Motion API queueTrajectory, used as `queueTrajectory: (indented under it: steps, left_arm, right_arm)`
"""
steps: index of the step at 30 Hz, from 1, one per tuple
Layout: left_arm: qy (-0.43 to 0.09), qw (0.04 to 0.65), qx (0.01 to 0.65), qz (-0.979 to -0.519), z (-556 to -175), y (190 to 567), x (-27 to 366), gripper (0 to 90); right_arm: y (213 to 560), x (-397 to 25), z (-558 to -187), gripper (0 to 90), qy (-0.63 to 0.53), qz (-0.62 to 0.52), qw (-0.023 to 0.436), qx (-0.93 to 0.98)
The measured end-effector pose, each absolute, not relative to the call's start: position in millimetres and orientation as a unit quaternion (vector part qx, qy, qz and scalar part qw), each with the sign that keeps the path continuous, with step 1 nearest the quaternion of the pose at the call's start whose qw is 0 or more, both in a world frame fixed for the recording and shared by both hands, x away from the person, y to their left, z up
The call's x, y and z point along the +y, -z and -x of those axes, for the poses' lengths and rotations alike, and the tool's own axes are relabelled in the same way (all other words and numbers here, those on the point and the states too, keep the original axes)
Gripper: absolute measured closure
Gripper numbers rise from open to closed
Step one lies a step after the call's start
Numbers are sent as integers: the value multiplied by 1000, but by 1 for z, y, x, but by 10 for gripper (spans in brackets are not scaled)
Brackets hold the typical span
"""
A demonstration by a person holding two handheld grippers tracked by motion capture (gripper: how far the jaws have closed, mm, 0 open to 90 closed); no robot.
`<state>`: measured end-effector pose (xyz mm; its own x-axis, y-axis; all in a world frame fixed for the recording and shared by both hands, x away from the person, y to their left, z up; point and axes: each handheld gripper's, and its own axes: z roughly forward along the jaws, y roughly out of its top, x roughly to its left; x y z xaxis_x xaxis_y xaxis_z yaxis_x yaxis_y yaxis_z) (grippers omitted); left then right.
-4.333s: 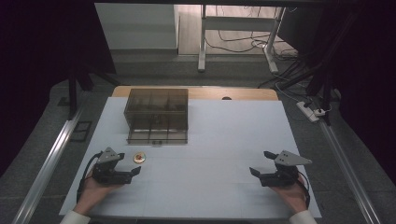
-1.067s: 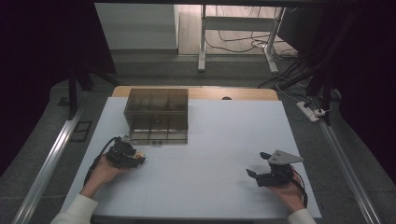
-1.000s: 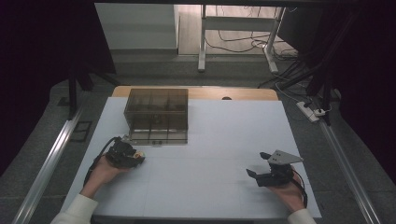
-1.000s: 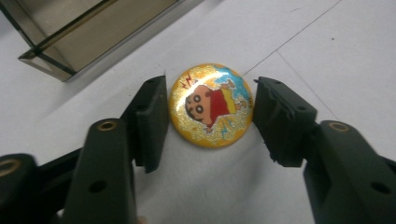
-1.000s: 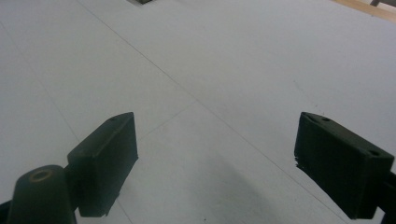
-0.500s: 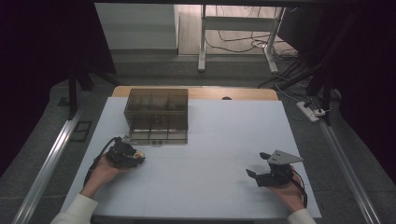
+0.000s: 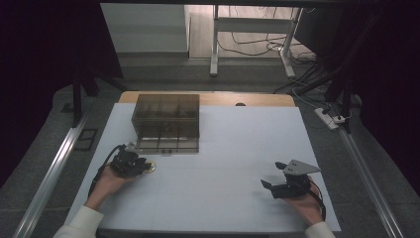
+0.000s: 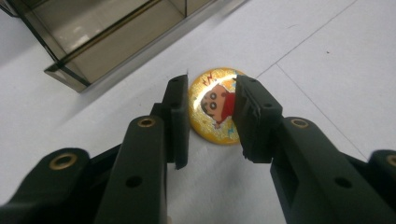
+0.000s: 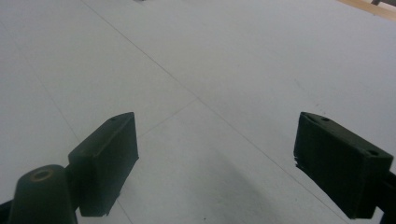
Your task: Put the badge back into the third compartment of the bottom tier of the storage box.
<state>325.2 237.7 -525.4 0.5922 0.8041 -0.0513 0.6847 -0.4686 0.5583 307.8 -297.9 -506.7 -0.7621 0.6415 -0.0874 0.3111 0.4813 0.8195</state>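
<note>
Covering most of the high view is one white table (image 7: 223,148), and on its far left part stands one smoky, see-through divided box (image 7: 167,122), the landmark here. Two hand-held grippers work below it: the left gripper (image 7: 143,167) sits just in front of the box's near left corner, while the right gripper (image 7: 269,185) rests well away from the box, toward the table's near right. One round yellow badge (image 7: 150,168) lies flat on the table just before the box's front wall, a mere speck from above. The left gripper view gives what the high view cannot: the badge (image 8: 218,106) carries a cartoon child in red, and the two black jaws stand on either side of it, drawn in close, though whether they actually pinch it cannot be told. The box's corner (image 8: 70,70) shows just beyond. In the right gripper view the jaws are spread wide over bare table (image 9: 224,70), released, grasping nothing.
</note>
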Motion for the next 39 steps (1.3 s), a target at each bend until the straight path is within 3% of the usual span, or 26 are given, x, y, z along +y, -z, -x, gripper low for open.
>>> queueTrajectory:
  steps: [6,16,22,24,39]
  left_arm:
    - [-96,273,452,-844,-333,526,240,392]
    - [-84,253,432,-861,-337,530,228,308]
    - [-98,242,428,-865,-335,529,224,373]
    - [-100,244,426,-865,-335,529,225,460]
    - [-105,275,441,-848,-329,519,236,463]
  right_arm:
    - [507,-298,-309,135,-425,-287,196,836]
    - [507,-299,-309,135,-425,-287,196,836]
    - [507,-297,-308,135,-421,-286,198,838]
    - [507,-298,-309,135,-422,-286,198,837]
    - [507,-298,-309,136,-423,-288,198,836]
